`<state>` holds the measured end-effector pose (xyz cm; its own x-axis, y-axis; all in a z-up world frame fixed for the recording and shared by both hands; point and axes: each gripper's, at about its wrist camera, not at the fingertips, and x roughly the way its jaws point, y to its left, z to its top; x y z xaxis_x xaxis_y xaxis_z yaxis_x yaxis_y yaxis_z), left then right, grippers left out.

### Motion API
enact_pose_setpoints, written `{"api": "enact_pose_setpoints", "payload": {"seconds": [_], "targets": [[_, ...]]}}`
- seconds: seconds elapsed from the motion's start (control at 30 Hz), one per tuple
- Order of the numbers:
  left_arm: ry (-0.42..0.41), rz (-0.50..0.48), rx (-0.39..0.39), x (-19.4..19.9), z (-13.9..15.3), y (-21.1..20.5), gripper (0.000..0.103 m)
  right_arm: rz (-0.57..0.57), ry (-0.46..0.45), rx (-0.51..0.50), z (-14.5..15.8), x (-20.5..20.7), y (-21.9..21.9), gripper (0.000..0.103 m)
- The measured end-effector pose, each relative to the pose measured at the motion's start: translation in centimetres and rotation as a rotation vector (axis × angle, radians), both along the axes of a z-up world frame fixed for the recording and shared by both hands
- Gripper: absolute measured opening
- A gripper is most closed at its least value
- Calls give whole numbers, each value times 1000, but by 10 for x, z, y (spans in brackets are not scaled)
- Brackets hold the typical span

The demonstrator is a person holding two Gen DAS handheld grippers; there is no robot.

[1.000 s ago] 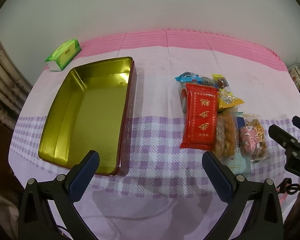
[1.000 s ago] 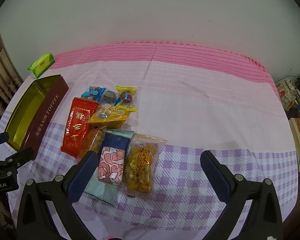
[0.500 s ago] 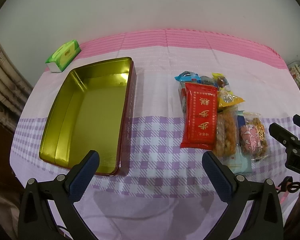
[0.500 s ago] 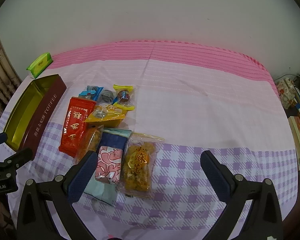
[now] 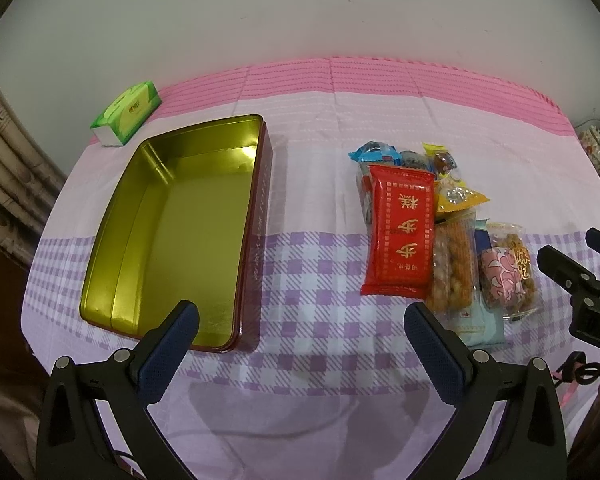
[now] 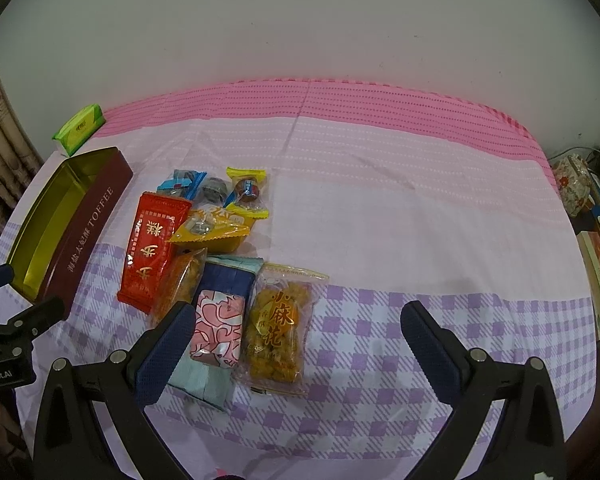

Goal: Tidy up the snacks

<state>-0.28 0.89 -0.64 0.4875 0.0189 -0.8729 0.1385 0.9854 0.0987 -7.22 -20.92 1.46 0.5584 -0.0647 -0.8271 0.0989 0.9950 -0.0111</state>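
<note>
**Both tongs wide, tin waiting, snacks not yet touched**

My left gripper (image 5: 300, 330) hangs with its fingers spread apart and nothing between them, aimed at the cloth between the tin and the snacks. My right gripper (image 6: 292, 330) is just as wide and just as bare, hovering over the near end of the snack pile (image 6: 220, 264), which sits centre-left in its view. I judge that's where the first pick should come from.

The toffee tin (image 5: 180, 232) lies open at the left of the left-wrist view, a shallow rectangle with rounded corners, shiny gold inside and maroon outside, and nothing in it. It stands well apart from the snacks.

The pile is all crinkly film: a flat red packet (image 6: 152, 252), a clear bag of knobbly fried twists (image 6: 278, 332), and a pink-patterned block (image 6: 218, 330) lying on a pale blue pack. They overlap, so slippery wrappers may drag neighbours. The tablecloth (image 6: 400, 220) is soft pink-and-lilac fabric. A green tissue pack (image 5: 126, 118) sits upper left.
</note>
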Motion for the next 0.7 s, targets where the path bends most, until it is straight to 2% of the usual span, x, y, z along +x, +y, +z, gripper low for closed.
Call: {"api": "enact_pose_setpoints", "payload": {"seconds": [0.7], "targets": [[1,-1,1,-1,-1,0,102,2,6,-7,-1,-1,2,102]]}}
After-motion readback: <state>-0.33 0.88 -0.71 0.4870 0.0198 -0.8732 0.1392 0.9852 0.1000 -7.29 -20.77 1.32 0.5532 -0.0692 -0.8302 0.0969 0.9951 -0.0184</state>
